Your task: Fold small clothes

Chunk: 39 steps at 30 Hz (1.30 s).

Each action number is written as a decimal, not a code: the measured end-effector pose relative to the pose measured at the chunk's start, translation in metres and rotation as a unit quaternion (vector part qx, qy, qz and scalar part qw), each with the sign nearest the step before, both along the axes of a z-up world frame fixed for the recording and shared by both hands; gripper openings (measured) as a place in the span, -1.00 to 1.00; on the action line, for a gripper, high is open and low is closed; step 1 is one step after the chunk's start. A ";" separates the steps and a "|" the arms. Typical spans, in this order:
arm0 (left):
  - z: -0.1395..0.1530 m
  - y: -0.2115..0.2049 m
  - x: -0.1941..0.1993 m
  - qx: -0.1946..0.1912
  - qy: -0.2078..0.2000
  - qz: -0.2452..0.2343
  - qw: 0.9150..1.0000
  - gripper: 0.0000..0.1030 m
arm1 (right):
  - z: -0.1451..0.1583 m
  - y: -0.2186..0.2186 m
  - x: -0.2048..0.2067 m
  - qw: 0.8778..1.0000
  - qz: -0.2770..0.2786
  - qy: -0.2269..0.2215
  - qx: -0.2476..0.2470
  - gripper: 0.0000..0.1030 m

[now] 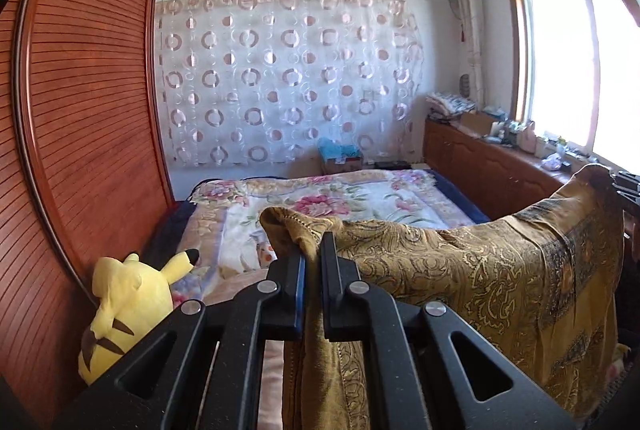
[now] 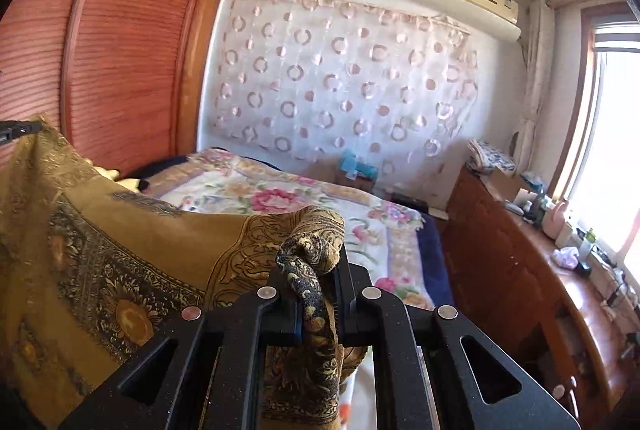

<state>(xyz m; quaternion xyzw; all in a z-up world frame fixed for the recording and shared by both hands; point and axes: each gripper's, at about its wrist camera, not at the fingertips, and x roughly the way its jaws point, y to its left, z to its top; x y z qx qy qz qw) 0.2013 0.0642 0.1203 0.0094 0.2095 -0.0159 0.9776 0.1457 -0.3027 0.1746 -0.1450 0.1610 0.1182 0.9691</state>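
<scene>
A mustard-gold cloth with a dark paisley print (image 1: 500,270) hangs stretched in the air over the bed. My left gripper (image 1: 314,254) is shut on its left corner, a bunch of fabric poking out above the black fingers. In the right wrist view the same gold cloth (image 2: 120,250) sags to the left, and my right gripper (image 2: 320,270) is shut on its other corner, which is twisted into a dark-edged knot. The right gripper's tip (image 1: 626,186) shows at the right edge of the left wrist view. The left gripper's tip (image 2: 18,129) shows at the left edge of the right wrist view.
Below lies a bed with a floral blanket (image 1: 340,198). A yellow plush toy (image 1: 124,310) sits against the red-brown slatted wardrobe (image 1: 88,102) on the left. A wooden cabinet (image 2: 540,290) with clutter runs under the window on the right. A circle-print curtain (image 1: 280,78) covers the far wall.
</scene>
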 end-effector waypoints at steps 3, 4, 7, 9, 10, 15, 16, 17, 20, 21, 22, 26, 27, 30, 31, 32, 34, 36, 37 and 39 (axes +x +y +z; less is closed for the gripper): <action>-0.029 -0.003 0.031 0.010 0.035 0.002 0.999 -0.86 | -0.020 0.024 0.037 1.000 -0.026 0.011 -0.011 -0.79; -0.042 -0.004 0.041 0.012 0.060 0.001 0.998 -0.86 | -0.031 0.035 0.046 0.999 -0.034 0.022 -0.013 -0.74; -0.083 -0.002 0.052 0.016 0.116 -0.010 0.993 -0.63 | -0.055 0.073 0.066 0.995 -0.053 0.080 -0.032 -0.33; -0.102 0.002 0.047 0.026 0.127 -0.008 0.992 -0.18 | -0.081 0.080 0.066 0.992 -0.051 0.111 -0.033 -0.16; -0.109 0.005 0.041 0.023 0.132 -0.010 0.991 -0.14 | -0.092 0.084 0.063 0.991 -0.048 0.121 -0.039 -0.05; -0.130 0.007 0.011 0.002 0.160 -0.034 0.986 0.35 | -0.111 0.084 0.038 0.986 -0.021 0.157 -0.051 0.02; -0.133 0.003 0.003 0.000 0.163 -0.043 0.986 0.41 | -0.112 0.080 0.028 0.986 -0.014 0.161 -0.048 0.02; -0.139 -0.001 -0.009 -0.003 0.169 -0.058 0.984 0.48 | -0.112 0.076 0.015 0.985 -0.003 0.167 -0.043 0.02; -0.153 -0.012 -0.030 -0.004 0.182 -0.077 0.980 0.48 | -0.109 0.053 -0.014 0.983 0.014 0.180 -0.028 0.02; -0.159 -0.018 -0.035 -0.003 0.189 -0.079 0.979 0.48 | -0.110 0.044 -0.023 0.983 0.014 0.184 -0.020 0.02; -0.164 -0.022 -0.041 -0.002 0.193 -0.082 0.978 0.48 | -0.111 0.040 -0.033 0.981 0.013 0.191 -0.011 0.02; -0.179 -0.037 -0.055 -0.004 0.212 -0.095 0.973 0.48 | -0.113 0.012 -0.038 0.977 0.010 0.213 0.029 0.02; -0.183 -0.040 -0.058 -0.007 0.217 -0.098 0.971 0.48 | -0.112 0.009 -0.037 0.976 0.010 0.216 0.032 0.02; -0.194 -0.048 -0.058 0.009 0.234 -0.096 0.967 0.48 | -0.105 0.004 -0.037 0.973 0.004 0.226 0.040 0.02; -0.196 -0.049 -0.057 0.016 0.238 -0.092 0.967 0.48 | -0.106 0.002 -0.037 0.973 0.002 0.229 0.044 0.02; -0.197 -0.050 -0.056 0.021 0.238 -0.088 0.967 0.48 | -0.105 0.001 -0.037 0.972 0.001 0.230 0.050 0.02; -0.197 -0.051 -0.055 0.022 0.238 -0.087 0.967 0.48 | -0.103 0.001 -0.032 0.972 0.001 0.229 0.058 0.02; -0.197 -0.051 -0.054 0.024 0.238 -0.087 0.967 0.50 | -0.106 0.007 -0.027 0.971 0.003 0.230 0.063 0.02; -0.198 -0.051 -0.054 0.023 0.238 -0.088 0.967 0.53 | -0.109 0.012 -0.024 0.971 0.006 0.230 0.064 0.02; -0.199 -0.052 -0.054 0.025 0.239 -0.090 0.966 0.58 | -0.107 0.022 -0.027 0.971 0.013 0.231 0.063 0.02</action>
